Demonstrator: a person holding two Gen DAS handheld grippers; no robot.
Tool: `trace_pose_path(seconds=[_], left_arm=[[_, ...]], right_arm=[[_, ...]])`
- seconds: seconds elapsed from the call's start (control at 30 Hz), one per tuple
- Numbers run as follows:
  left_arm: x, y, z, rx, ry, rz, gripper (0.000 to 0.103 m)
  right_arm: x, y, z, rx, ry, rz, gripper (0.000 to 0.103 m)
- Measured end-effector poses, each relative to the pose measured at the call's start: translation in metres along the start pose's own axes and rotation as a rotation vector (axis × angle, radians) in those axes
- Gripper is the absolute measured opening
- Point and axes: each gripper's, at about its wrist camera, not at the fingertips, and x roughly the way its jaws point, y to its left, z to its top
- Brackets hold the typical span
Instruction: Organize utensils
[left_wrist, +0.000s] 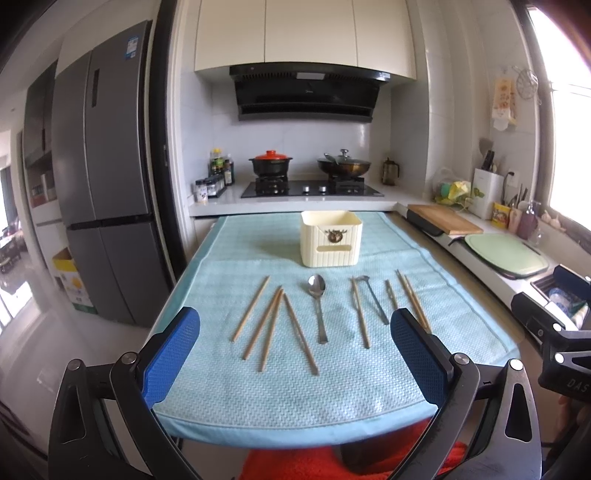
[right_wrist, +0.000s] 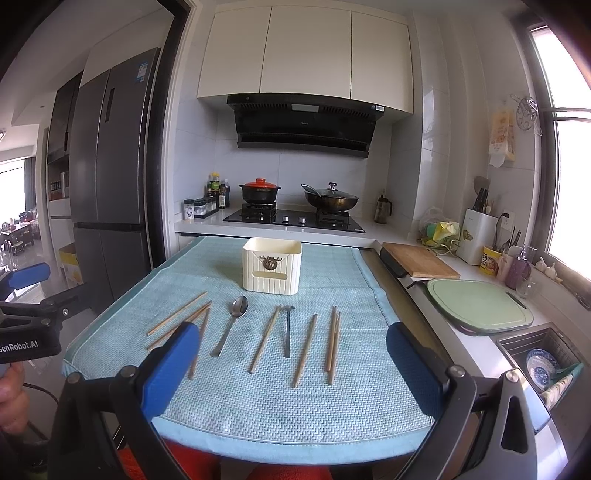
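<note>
Wooden chopsticks (left_wrist: 255, 308) lie in a row on the blue cloth (left_wrist: 295, 398), and none has gone into a holder yet. I count about 9 sticks, but some lie close together, so I am not sure. 4 of them sit on the left side, spread like a fan. The others sit on the right side, mixed with the metal things.

Between the sticks lies a shiny metal spoon (left_wrist: 318, 306), bowl end pointing away. Just to its right lies a small dark metal ladle (right_wrist: 287, 330) with a thin handle.

Behind all of them, well apart, stands a cream box (left_wrist: 330, 238) with an open top. I cannot see inside it. I think that box is where the utensils should go, so the job looks like it is only starting. All of the pieces that show are left to move.

The left gripper (left_wrist: 295, 354) hangs over the near edge of the cloth with its blue pads wide apart and nothing between them. The right gripper (right_wrist: 293, 363) is the same, spread wide and holding nothing.

Past the cloth are a stove (right_wrist: 295, 218) with 2 pots and a green cutting board (right_wrist: 480, 304).
</note>
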Motion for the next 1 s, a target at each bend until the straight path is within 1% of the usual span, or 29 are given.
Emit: trace_pose_path(seconds=[0.37,1.0], left_arm=[[0.0003,0.0002,-0.0022,-0.002,-0.002,0.004,0.103],[-0.0003,-0.0003,-0.0012,0.018,-0.001,-0.019,0.103]], right_arm=[[0.0017,0.0016,0.0000,0.000,0.000,0.003,0.103],[0.0014,0.0003,-0.0002,-0.001,0.000,0.003,0.103]])
